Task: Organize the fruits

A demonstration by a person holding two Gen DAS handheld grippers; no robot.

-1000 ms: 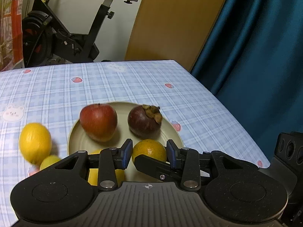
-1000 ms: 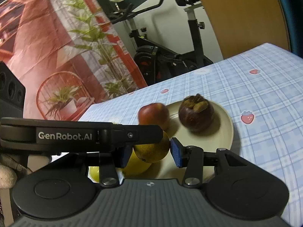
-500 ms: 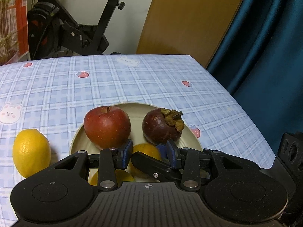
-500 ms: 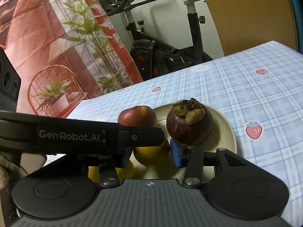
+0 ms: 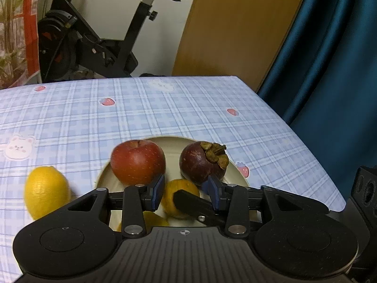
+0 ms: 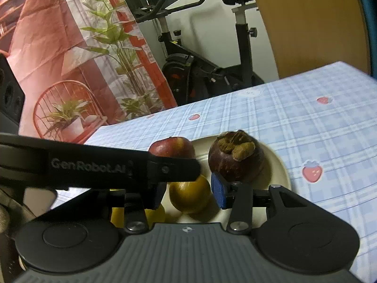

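1. Blue checked tablecloth [image 5: 165, 108] with little strawberry prints covered the table, and an exercise bike [image 5: 94, 44] stood behind it against the wall, next to a teal curtain [image 5: 329, 47].
2. Landmark was the cream plate [image 6: 280, 165]. On its far side sat a red apple [image 5: 137, 161] and a dark mangosteen [image 5: 202, 162], side by side and looking apart.
3. Nearer on the plate was a small orange [image 6: 189, 193], right between the pads of the right gripper [image 6: 188, 194]. Gaps showed on both sides of it, so that claw was open and not squeezing.
4. Left gripper [image 5: 185, 192] hovered over the near edge of the plate, open about as wide, holding nothing. One finger of it crossed the right wrist view, in front of the apple.
5. A lemon [image 5: 47, 192] lay off the plate to its left on the cloth, plus another yellow fruit [image 5: 153, 219] at the near rim, mostly hidden.
6. My guess: the lemon is firm, light-ish, with a waxy rind that could slip. I'd pinch it across the fat middle, not the tapered ends. The mangosteen shell looks hard but round, so it might roll.
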